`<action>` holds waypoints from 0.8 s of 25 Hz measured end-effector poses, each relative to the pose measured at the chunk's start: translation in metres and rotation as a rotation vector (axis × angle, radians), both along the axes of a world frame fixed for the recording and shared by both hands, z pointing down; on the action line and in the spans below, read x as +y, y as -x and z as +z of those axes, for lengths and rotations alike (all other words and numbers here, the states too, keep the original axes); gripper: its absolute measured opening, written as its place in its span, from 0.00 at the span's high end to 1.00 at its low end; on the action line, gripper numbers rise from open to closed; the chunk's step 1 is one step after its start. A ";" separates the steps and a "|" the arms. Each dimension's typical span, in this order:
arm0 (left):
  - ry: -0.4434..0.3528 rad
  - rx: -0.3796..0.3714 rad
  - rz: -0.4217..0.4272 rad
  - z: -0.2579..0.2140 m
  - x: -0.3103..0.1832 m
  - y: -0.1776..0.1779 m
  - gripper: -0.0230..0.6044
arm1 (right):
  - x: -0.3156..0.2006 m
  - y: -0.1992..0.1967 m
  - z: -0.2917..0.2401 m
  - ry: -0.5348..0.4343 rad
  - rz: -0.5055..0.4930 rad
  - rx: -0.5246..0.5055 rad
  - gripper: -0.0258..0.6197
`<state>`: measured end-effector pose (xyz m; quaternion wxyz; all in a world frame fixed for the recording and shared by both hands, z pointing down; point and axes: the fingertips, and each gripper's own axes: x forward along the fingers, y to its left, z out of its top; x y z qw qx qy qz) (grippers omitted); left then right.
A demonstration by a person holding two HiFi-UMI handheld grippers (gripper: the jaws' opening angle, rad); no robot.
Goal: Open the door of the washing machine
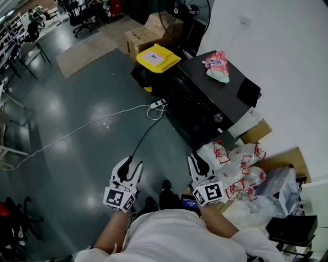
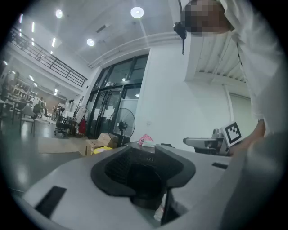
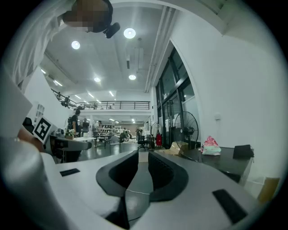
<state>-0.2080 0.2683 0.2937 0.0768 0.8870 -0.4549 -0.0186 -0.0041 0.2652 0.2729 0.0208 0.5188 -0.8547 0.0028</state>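
Observation:
The black washing machine (image 1: 205,100) stands against the white wall, ahead of me and to the right, with a pink bag (image 1: 217,66) on its top. Both grippers are held level near my body, well short of the machine. My left gripper (image 1: 128,170) is open, its black pads wide apart around nothing (image 2: 143,150). My right gripper (image 1: 198,165) has its jaws only a narrow gap apart, with nothing between them (image 3: 140,155). In the right gripper view the machine's dark top (image 3: 216,162) and the pink bag (image 3: 210,146) lie to the right.
A yellow-lidded bin (image 1: 158,58) and cardboard boxes (image 1: 141,36) stand beyond the machine, with a standing fan (image 1: 192,13) behind them. A power strip (image 1: 158,104) and white cable (image 1: 87,128) lie on the floor. Plastic bags (image 1: 241,169) are piled to my right.

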 end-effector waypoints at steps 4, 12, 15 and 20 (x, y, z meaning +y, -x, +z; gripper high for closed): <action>0.023 0.017 -0.015 0.014 0.016 0.020 0.70 | 0.015 0.009 0.003 -0.012 0.015 -0.010 0.82; -0.025 -0.026 -0.025 0.001 0.012 -0.002 0.70 | 0.008 -0.030 0.009 -0.044 0.003 -0.019 0.82; -0.043 -0.037 -0.010 -0.008 0.010 -0.012 0.70 | 0.002 -0.043 0.002 -0.087 0.001 -0.066 0.81; -0.051 -0.039 0.013 -0.015 0.002 -0.024 0.70 | -0.002 -0.053 0.006 -0.091 0.004 -0.091 0.81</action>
